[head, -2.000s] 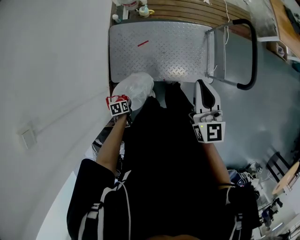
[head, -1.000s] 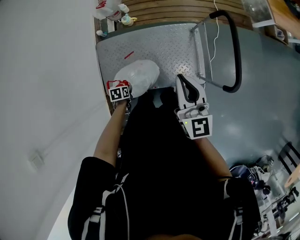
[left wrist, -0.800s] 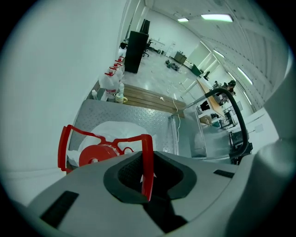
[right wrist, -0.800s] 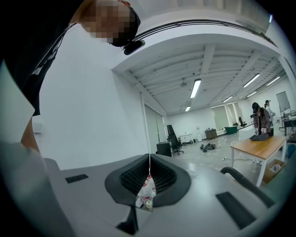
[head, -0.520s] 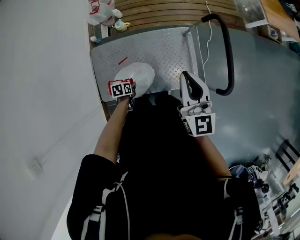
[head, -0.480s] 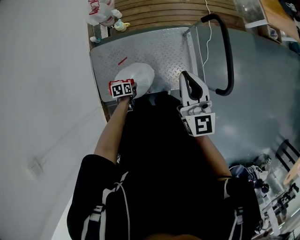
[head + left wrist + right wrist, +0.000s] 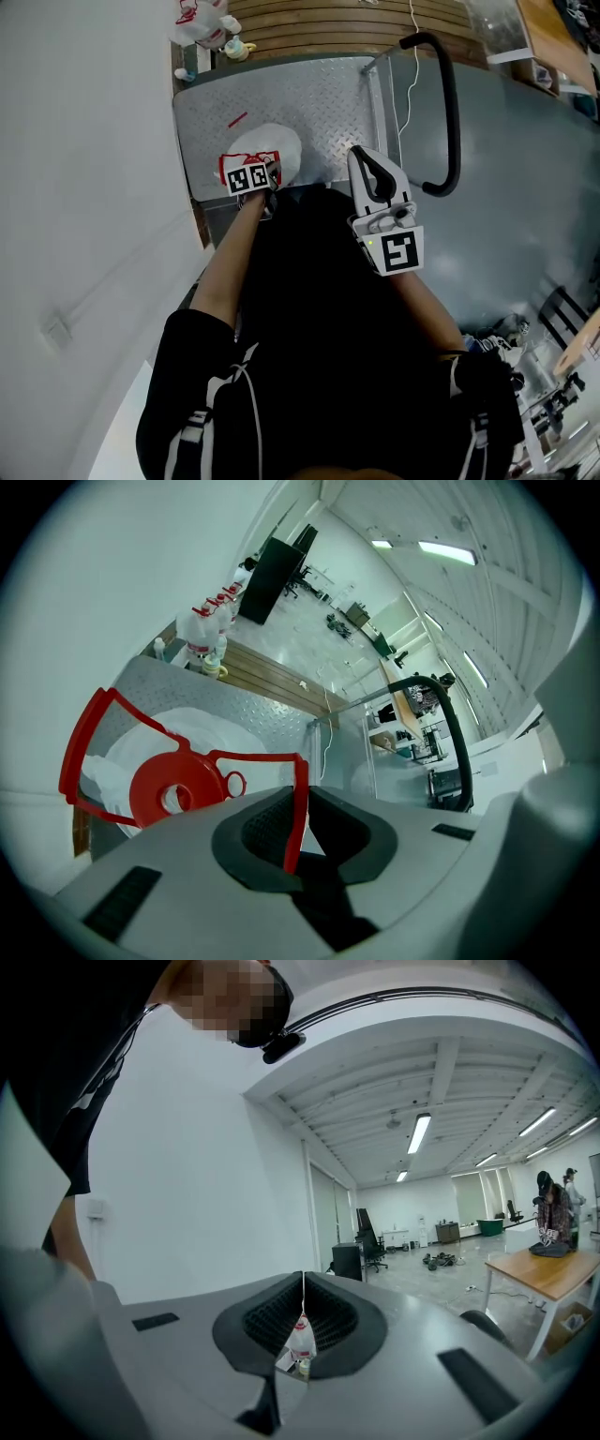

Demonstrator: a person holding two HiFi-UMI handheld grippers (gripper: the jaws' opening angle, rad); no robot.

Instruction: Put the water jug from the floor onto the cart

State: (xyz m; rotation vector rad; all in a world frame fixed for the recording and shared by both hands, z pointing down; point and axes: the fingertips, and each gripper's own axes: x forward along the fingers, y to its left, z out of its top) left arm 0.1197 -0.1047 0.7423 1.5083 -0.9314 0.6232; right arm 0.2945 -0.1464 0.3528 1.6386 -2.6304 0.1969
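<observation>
Red handle [image 7: 258, 758] of water jug [image 7: 274, 145] clamped in left tool [image 7: 302, 836], over cart [image 7: 314, 94]; right tool [image 7: 302, 1321] closed.

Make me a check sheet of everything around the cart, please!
Surface: cart deck, bumpy metal with a small red mark.
Job's things: water jug over the deck's near edge; resting or hanging, cannot tell.
Clutter: more jugs and small bottles beyond the cart's far corner.
Grippers: left gripper shut on the jug's red handle; right gripper shut, empty.
Cables: thin white cord hanging by the cart's black push handle.
Surroundings: white wall, wooden slats, grey floor.
</observation>
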